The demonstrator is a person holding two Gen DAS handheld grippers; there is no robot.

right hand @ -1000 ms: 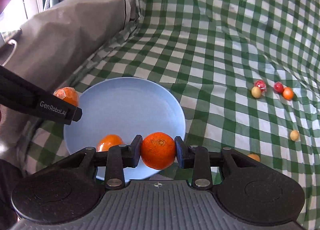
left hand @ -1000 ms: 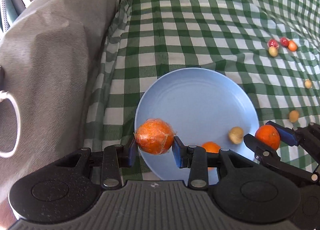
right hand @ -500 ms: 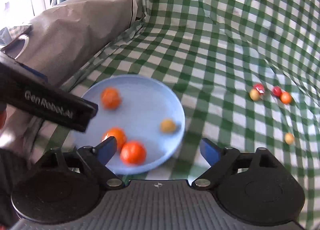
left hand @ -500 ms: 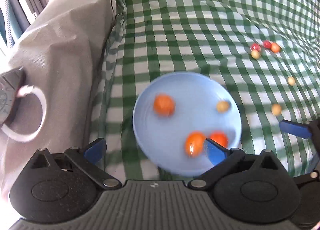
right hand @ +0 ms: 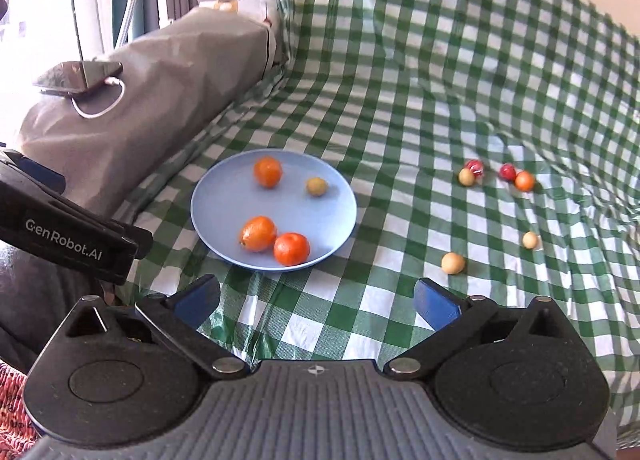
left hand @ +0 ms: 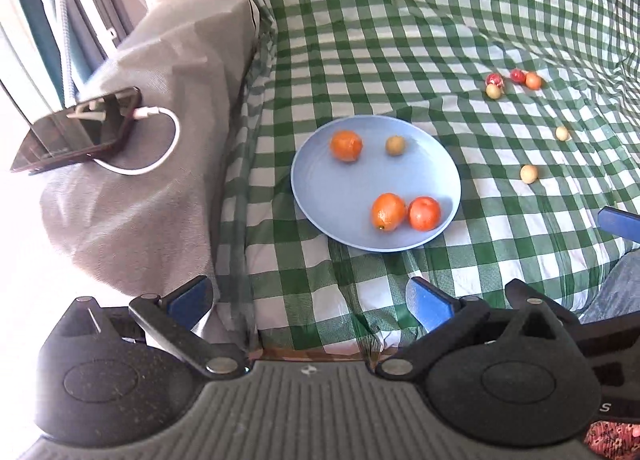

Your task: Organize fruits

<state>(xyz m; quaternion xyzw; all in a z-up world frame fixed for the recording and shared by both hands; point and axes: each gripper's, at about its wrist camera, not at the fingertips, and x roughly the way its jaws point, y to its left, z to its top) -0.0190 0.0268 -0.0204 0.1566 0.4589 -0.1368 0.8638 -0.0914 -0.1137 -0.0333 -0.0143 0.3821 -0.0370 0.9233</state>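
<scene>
A blue plate (left hand: 344, 196) (right hand: 224, 196) lies on the green checked cloth. It holds three oranges (left hand: 346, 145) (left hand: 388, 211) (left hand: 424, 213) and one small tan fruit (left hand: 395, 145). In the right wrist view the oranges (right hand: 267, 171) (right hand: 258, 233) (right hand: 291, 248) and the tan fruit (right hand: 317, 186) show too. My left gripper (left hand: 308, 300) is open and empty, pulled back from the plate's near edge. My right gripper (right hand: 316, 300) is open and empty, near and right of the plate.
Small loose fruits lie on the cloth right of the plate: a red and orange cluster (right hand: 496, 174) and two tan ones (right hand: 453, 262) (right hand: 530, 239). A grey covered block (left hand: 152, 164) with a phone (left hand: 76, 128) and white cable stands left of the plate.
Both grippers opened and let their oranges go onto the plate. Both then drew back and up from the plate.
</scene>
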